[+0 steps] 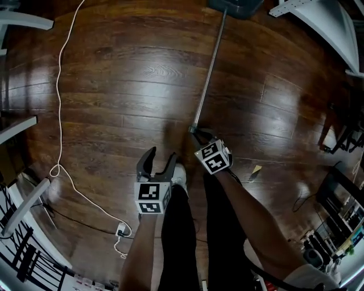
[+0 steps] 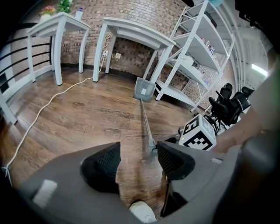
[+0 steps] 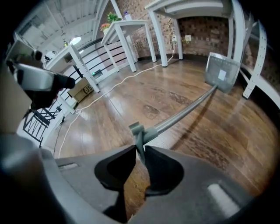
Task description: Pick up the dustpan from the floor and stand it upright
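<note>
At right gripper (image 3: 139, 152), pinching handle (image 3: 175, 116): lift slowly, pivot dustpan (image 3: 222, 76) upright (left gripper (image 2: 138, 154) spread, empty, ready to steady).

The dark brown plank floor (image 1: 142, 85) is varnished wood, glossy enough to throw back pale streaks of light. The long-handled grey dustpan (image 3: 222, 74) has a matt plastic pan at its far end, a smooth, satin-bright metal pole (image 1: 207, 74) and a dull grey plastic end piece (image 3: 136, 131) nearest. The left gripper (image 2: 138, 162) and right gripper (image 3: 139, 164) have matt grey plastic bodies. The left one's black pads (image 2: 105, 164) look finely ribbed and rubbery. The thin white cable (image 1: 60, 113) on the left is smooth, and the far red-brown brick wall (image 2: 135, 13) is rough.
</note>
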### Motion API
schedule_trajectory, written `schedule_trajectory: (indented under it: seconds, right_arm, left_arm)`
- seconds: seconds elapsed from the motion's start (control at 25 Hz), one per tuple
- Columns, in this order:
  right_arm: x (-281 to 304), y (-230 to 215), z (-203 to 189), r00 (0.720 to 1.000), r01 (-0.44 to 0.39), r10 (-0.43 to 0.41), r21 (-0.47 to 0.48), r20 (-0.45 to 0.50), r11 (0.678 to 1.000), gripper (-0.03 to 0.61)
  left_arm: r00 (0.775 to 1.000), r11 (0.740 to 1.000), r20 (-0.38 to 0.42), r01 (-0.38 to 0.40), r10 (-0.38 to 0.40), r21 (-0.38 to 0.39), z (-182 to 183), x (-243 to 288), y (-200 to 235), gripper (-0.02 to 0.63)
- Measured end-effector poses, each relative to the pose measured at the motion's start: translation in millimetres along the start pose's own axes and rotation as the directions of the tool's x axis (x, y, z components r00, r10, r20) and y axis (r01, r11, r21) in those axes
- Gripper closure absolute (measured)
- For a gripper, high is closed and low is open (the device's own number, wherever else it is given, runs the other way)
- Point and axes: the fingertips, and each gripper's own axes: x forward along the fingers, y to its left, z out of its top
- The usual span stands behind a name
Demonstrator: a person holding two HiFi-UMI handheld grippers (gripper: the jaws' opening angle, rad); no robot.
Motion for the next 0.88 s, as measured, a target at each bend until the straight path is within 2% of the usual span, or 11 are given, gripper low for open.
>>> schedule_trajectory:
  seconds: [0.16, 0.36, 0.52, 0.68, 0.88]
  right_arm:
    - [-85, 30, 50, 0.994, -0.059, 0.057, 0.023, 0.095, 0.998, 0.532]
    - [-194, 71, 86, 0.984, -0.123, 0.109, 0.090, 0.143, 0.988, 0.534]
    - [-256, 61, 142, 0.969, -0.137, 0.101, 0.148, 0.224, 0.979, 0.531]
    - [-318, 56, 182, 0.961, -0.126, 0.069, 0.199, 0.269, 0.972, 0.526]
    - [-364, -2, 243, 0.962, -0.069, -0.019, 0.307, 0.274, 0.949, 0.528]
  left_arm:
    - [0.999, 1.000, 0.038, -0.013, 0.013, 0.002, 42, -40, -12, 0.333]
    - [0.998, 1.000, 0.064, -0.007, 0.007, -0.002, 86, -106, -47, 0.333]
    - [0.990, 0.999, 0.136, 0.026, -0.031, 0.033, 135, -137, -75, 0.333]
    - [0.982, 1.000, 0.186, 0.028, -0.030, 0.012, 169, -186, -97, 0.333]
    - [0.964, 1.000, 0.266, 0.007, -0.010, 0.014, 223, -234, -104, 0.333]
